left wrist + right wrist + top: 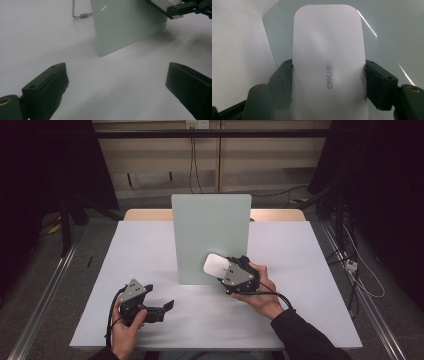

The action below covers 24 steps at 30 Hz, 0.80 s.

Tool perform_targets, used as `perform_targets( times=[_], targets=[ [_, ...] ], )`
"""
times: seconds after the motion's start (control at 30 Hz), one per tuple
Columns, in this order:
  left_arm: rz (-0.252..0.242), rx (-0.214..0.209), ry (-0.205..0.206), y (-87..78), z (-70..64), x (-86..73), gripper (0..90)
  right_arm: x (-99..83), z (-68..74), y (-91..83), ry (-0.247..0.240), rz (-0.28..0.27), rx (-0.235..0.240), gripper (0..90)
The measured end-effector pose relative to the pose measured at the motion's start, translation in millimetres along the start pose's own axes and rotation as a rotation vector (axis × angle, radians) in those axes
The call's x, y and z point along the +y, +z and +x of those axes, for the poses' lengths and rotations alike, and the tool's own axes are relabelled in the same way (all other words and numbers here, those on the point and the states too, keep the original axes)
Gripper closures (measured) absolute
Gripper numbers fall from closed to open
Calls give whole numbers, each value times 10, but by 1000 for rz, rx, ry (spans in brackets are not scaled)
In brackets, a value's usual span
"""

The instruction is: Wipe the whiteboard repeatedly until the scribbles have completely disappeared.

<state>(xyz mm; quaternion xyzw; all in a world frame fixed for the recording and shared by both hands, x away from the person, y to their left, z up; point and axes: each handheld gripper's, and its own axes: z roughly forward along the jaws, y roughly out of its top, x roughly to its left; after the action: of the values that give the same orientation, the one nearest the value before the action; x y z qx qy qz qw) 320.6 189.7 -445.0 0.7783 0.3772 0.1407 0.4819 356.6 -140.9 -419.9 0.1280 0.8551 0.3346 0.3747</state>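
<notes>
— What is the right gripper (226, 266) doing?
— It is clamping a white eraser (329, 62) between both jaws, holding it up against the pale green board (211, 237) standing on the white table (150, 255).
— And the left gripper (169, 306)?
— It is resting low near the table's front edge, jaws spread wide, gripping nothing.

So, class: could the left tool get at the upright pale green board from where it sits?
Probably yes. The left tool is open, its jaws point toward the board, and bare white table lies between them.
</notes>
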Motion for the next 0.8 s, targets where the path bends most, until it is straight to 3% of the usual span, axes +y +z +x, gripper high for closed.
perform_targets(
  times=[0.13,0.57,0.67,0.8],
  targets=[
    [-1,2,-2,-7,5,0,41,7,-40,-15,1,-4,5,311],
    [-6,3,-8,-9,7,-1,41,108,-470,-239,50,-41,-124,311],
    [-5,4,-6,-12,3,1,41,103,-459,-233,47,-47,-137,311],
    [-2,4,-5,-10,6,-1,41,52,-356,-196,38,-37,-119,312]
  ],
)
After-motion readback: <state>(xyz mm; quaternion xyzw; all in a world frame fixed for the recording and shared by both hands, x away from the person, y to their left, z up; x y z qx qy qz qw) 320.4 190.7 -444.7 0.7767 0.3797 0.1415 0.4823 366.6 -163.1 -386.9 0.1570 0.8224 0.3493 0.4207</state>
